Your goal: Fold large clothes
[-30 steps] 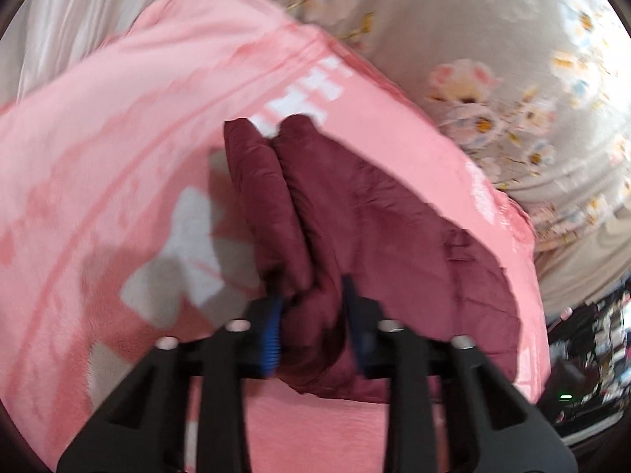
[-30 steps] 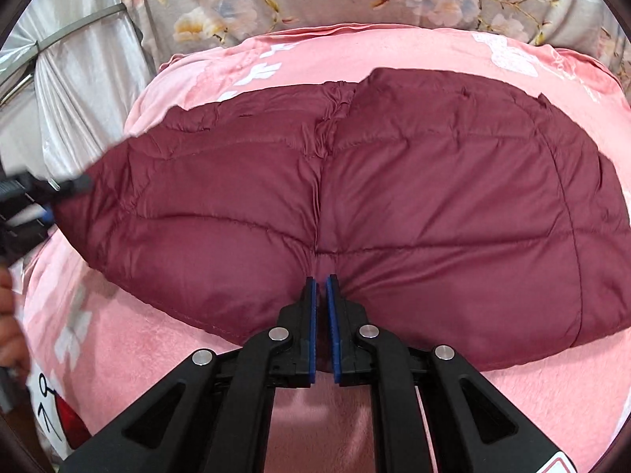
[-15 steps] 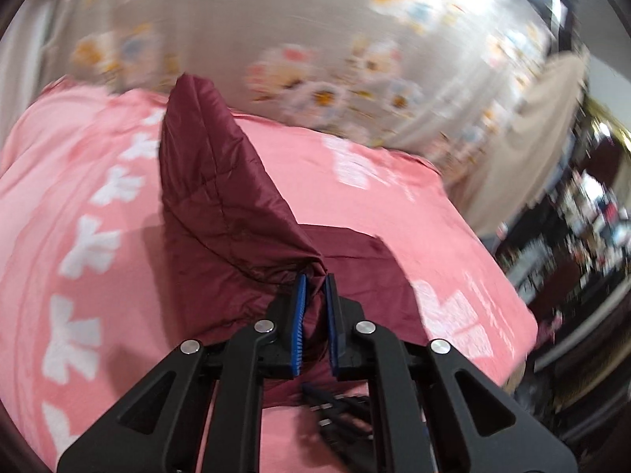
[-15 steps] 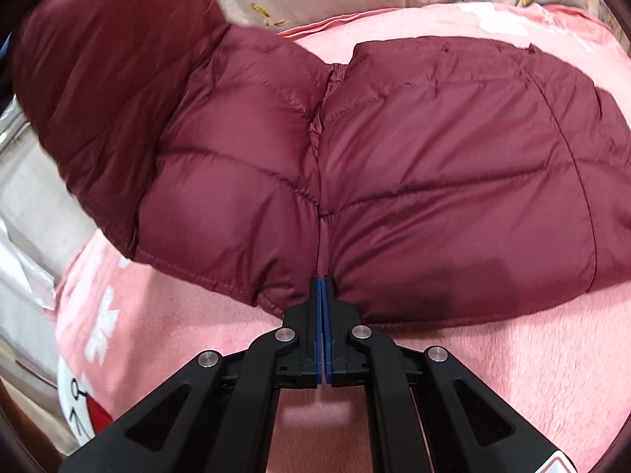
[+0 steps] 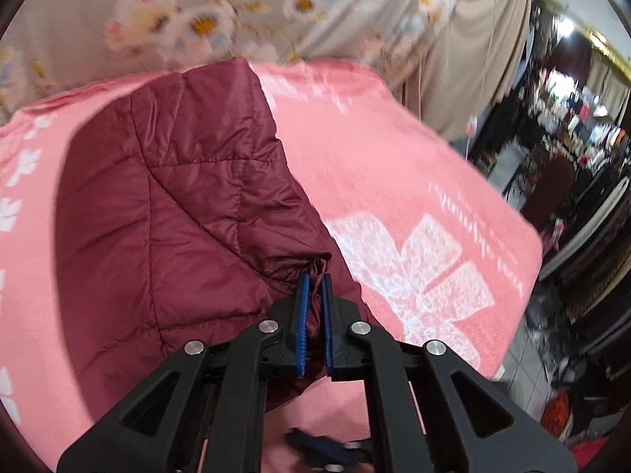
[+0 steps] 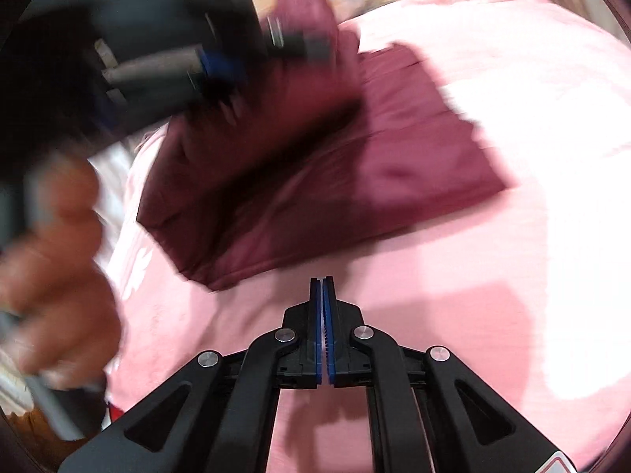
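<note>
The maroon puffer jacket (image 5: 189, 213) lies on the pink blanket (image 5: 394, 197), one side doubled over the other, its long axis running away from the left gripper (image 5: 314, 280). That gripper is clamped on a bunched corner of the jacket, its jaws narrowed onto the fabric; it is the nearer tool and probably carries the fold across. The right gripper (image 6: 322, 282) is closed on nothing, over bare blanket just short of the jacket's near edge. A blurred hand (image 6: 51, 268) shows at that view's left
</note>
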